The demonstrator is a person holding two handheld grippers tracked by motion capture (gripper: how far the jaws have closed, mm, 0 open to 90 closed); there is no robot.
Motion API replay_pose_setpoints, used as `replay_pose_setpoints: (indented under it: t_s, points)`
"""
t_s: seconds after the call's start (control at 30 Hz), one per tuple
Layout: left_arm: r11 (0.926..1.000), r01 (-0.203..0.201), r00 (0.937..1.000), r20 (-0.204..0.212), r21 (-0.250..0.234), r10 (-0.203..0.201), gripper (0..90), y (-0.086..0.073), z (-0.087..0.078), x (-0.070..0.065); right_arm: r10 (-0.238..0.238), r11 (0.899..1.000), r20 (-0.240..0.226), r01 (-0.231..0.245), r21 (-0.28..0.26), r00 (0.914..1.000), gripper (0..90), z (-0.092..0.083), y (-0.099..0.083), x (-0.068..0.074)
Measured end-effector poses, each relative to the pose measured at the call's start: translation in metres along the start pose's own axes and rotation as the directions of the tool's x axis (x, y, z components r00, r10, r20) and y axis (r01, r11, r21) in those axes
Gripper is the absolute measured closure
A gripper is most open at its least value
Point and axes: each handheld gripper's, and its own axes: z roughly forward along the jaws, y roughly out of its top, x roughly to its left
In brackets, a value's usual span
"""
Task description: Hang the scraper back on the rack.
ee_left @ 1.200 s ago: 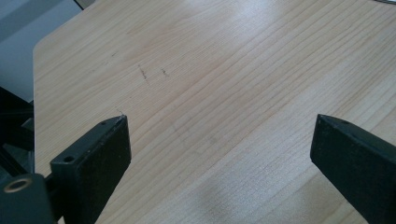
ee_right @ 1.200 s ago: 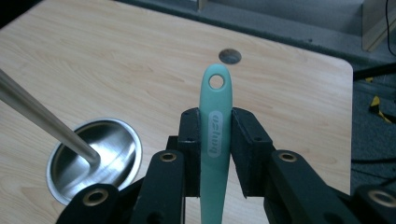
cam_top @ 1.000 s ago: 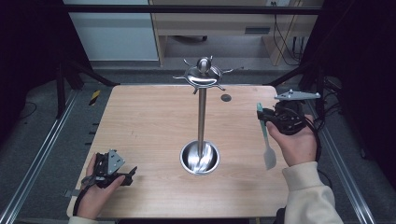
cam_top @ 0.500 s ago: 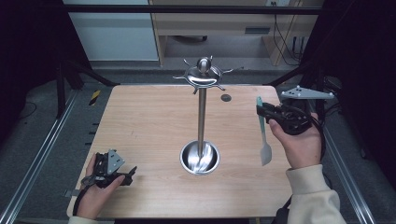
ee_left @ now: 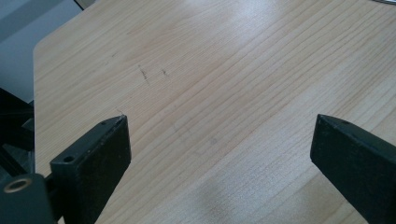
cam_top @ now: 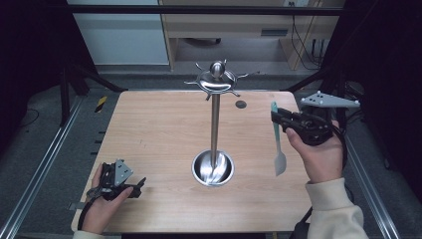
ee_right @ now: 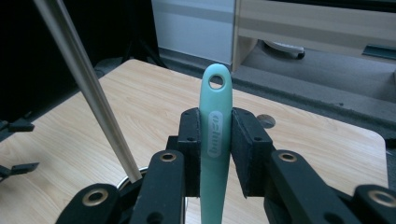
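Spatula (ee_right: 215,135), embossed lettering unreadable, clamped in right gripper (ee_right: 215,140) jaws; left gripper (ee_left: 219,149) jaws released.

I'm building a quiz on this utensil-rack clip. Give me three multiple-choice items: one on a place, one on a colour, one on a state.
1. Where does the metal stand rest?
A. near the table's middle
B. at the table's left edge
C. on the floor

2. What colour is the handle of the spatula?
A. red
B. mint green
C. black

3. How is the left gripper?
A. shut on the spatula
B. shut on the stand
C. open, holding nothing

Answers: 1 A, its round base sits mid-table in the high view. 2 B, the handle shows pale green between the jaws of the right gripper. 3 C, its jaws stand wide apart over bare wood.
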Motion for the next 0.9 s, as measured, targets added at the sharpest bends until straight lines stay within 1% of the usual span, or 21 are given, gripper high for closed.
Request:
replay_pose_setpoints:
  t_s: [0.17, 0.2, 0.43, 0.5, 0.7, 0.9]
  points:
    - [1.0000, -0.001, 1.0000, 0.000, 0.001, 0.001, 4.9, 0.000, 0.000, 0.000, -0.009, 1.000, -0.015, 0.009, -0.013, 0.9998, 74.3, -0.001, 0.004, 0.005]
    - [1.0000, -0.003, 1.0000, 0.000, 0.002, 0.003, 4.9, 0.000, 0.000, 0.000, -0.019, 1.000, -0.021, 0.019, -0.020, 0.9996, 74.3, -0.001, 0.005, 0.006]
    - [1.0000, -0.003, 1.0000, 0.002, 0.005, 0.003, 4.9, 0.000, 0.000, 0.000, -0.022, 0.999, -0.032, 0.021, -0.031, 0.9993, 74.3, -0.002, 0.007, 0.010]
    - [1.0000, -0.004, 1.0000, 0.002, 0.005, 0.004, 4.9, 0.000, 0.000, -0.001, -0.026, 0.999, -0.046, 0.024, -0.044, 0.9986, 74.3, -0.002, 0.008, 0.012]
    - [1.0000, -0.007, 1.0000, 0.003, 0.003, 0.007, 4.9, 0.000, 0.000, -0.001, -0.033, 0.998, -0.062, 0.030, -0.056, 0.9975, 74.3, -0.003, 0.010, 0.016]
    - [0.9999, -0.009, 0.9999, 0.005, 0.006, 0.009, 4.9, 0.000, 0.000, -0.001, -0.035, 0.998, -0.071, 0.031, -0.061, 0.9969, 74.3, -0.003, 0.011, 0.019]
